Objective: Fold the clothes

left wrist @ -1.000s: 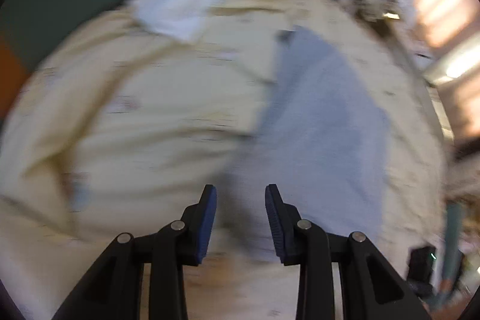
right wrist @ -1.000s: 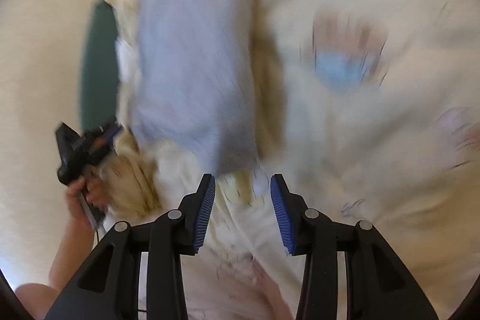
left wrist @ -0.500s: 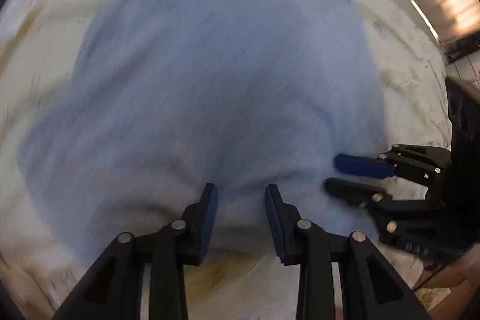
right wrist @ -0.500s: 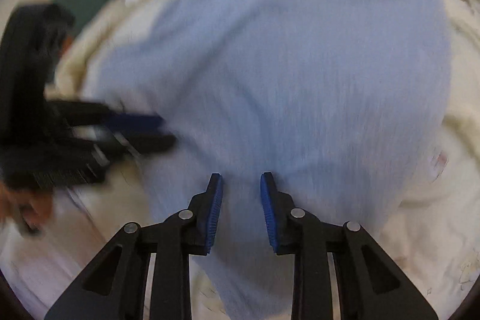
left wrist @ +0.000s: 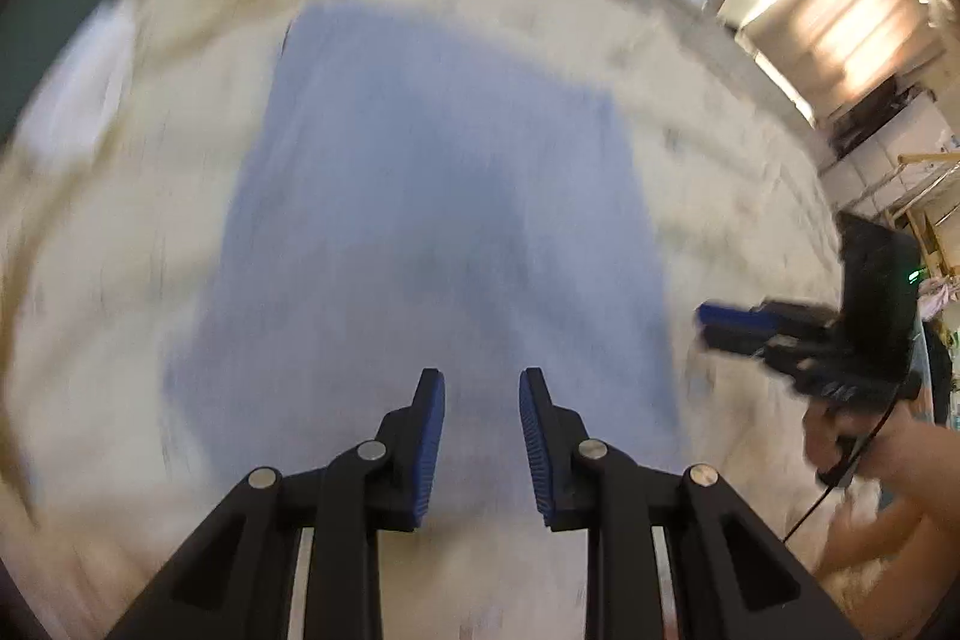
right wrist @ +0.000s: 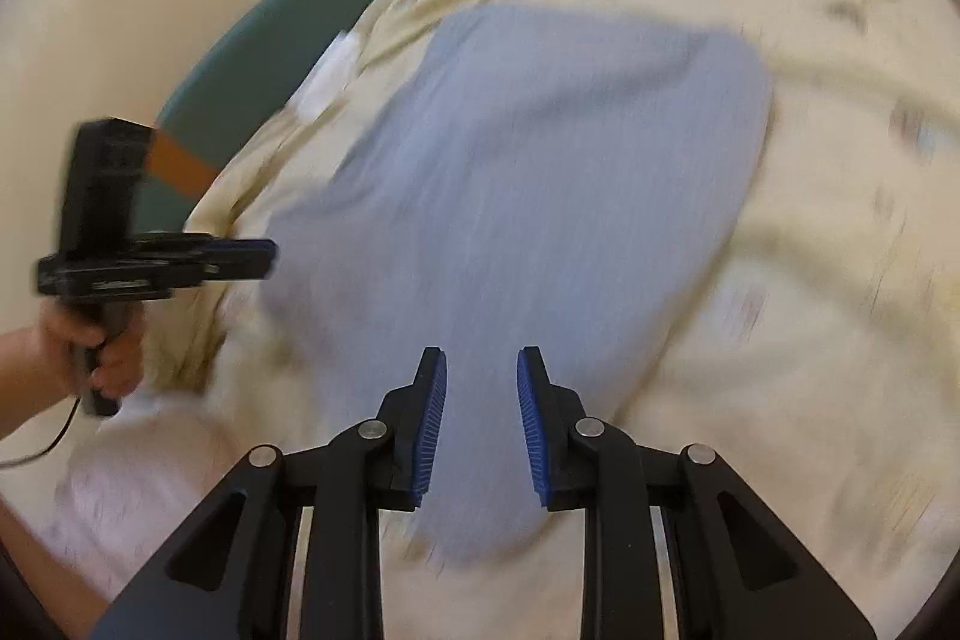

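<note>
Right wrist view: pale-blue garment [right wrist: 516, 196] (blurred) flat on cream bedding [right wrist: 810, 340].

Two fisheye views, each looking steeply down along its own gripper's fingers, from close above. Both share the blue cloth [left wrist: 438, 220] [right wrist: 522, 196] on the cream bedsheet [left wrist: 708, 112] [right wrist: 828, 310] ahead; each shows the other gripper off to its side.
</note>
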Demonstrator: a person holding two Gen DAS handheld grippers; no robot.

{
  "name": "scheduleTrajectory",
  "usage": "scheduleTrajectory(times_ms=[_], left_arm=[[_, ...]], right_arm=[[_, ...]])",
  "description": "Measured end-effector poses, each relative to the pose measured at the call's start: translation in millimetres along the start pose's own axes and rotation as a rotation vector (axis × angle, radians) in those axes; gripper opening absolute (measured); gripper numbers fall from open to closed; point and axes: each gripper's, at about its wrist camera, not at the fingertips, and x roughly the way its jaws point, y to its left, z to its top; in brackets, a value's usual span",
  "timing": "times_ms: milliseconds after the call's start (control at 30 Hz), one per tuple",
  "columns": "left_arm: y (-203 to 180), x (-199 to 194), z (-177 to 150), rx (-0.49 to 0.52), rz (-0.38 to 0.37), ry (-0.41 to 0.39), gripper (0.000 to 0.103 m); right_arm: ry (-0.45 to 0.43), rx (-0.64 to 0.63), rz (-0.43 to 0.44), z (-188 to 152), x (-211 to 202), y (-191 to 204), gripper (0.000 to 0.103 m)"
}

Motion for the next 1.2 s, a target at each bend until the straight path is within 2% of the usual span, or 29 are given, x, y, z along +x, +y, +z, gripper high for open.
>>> scheduleTrajectory(times_ms=[67,200,267,333,367,467,533,667,733,767,800,833,900,967,1000,1100,1133,1200], left_arm=[[2.3,23.6,38.4,-0.008,-0.003,-0.011,0.028],[-5.1,75.8,75.0,0.006,-0.061,0.011,0.028],[-10.9,106.1,86.9,0.062,-0.042,0.057,0.028],[-9.0,128.2,86.5,0.108,0.051,0.101,0.027],[-1.6,133.5,86.4,0.099,0.068,0.113,0.024],[27.4,132.0,86.5,0.035,0.074,0.109,0.011],[37.7,119.3,85.5,0.031,0.093,0.074,0.011],[36.1,84.9,100.6,0.055,0.006,-0.055,0.018],[20.2,77.0,115.5,0.091,-0.057,-0.107,0.018],[9.3,81.6,123.7,0.112,-0.087,-0.094,0.013],[-3.8,91.5,129.2,0.147,-0.096,-0.065,0.002],[-16.5,103.0,132.9,0.191,-0.092,-0.037,0.002],[-27.7,132.8,135.1,0.247,-0.049,0.047,0.002],[-16.6,156.1,139.9,0.259,0.090,0.087,0.002],[-5.7,161.2,144.3,0.238,0.133,0.092,0.002],[27.6,157.8,158.9,0.143,0.199,0.064,0.002],[34.3,152.5,161.6,0.119,0.219,0.049,0.002],[35.8,127.7,160.7,0.084,0.216,-0.021,0.005]], right_arm=[[0.008,-0.004,-0.026,31.5,19.4,-6.5,0.027],[0.046,0.017,-0.029,80.5,70.8,-14.1,0.027],[0.072,0.019,-0.044,89.4,88.1,-22.3,0.027],[0.108,0.002,-0.113,94.2,105.3,-30.7,0.026],[0.129,-0.001,-0.150,94.3,108.8,-41.0,0.026],[0.149,-0.004,-0.241,89.9,93.3,-80.2,0.023],[0.158,0.007,-0.250,87.5,78.5,-104.3,0.023],[0.072,-0.066,-0.197,104.7,51.3,-105.7,0.025],[0.018,-0.059,-0.125,123.3,51.2,-93.2,0.026],[0.012,-0.059,-0.091,130.2,56.5,-84.6,0.026],[0.013,-0.063,-0.060,136.1,63.3,-75.3,0.026],[0.014,-0.067,-0.028,142.0,70.1,-66.0,0.026],[0.081,-0.122,-0.049,143.5,95.5,-49.7,0.026],[0.152,-0.179,-0.109,141.0,119.2,-42.0,0.024],[0.163,-0.188,-0.144,139.3,121.8,-48.3,0.023],[0.152,-0.121,-0.288,138.8,102.3,-94.9,0.023],[0.160,-0.076,-0.322,137.6,93.3,-115.0,0.019],[0.127,-0.029,-0.280,133.4,66.6,-129.0,0.018]])
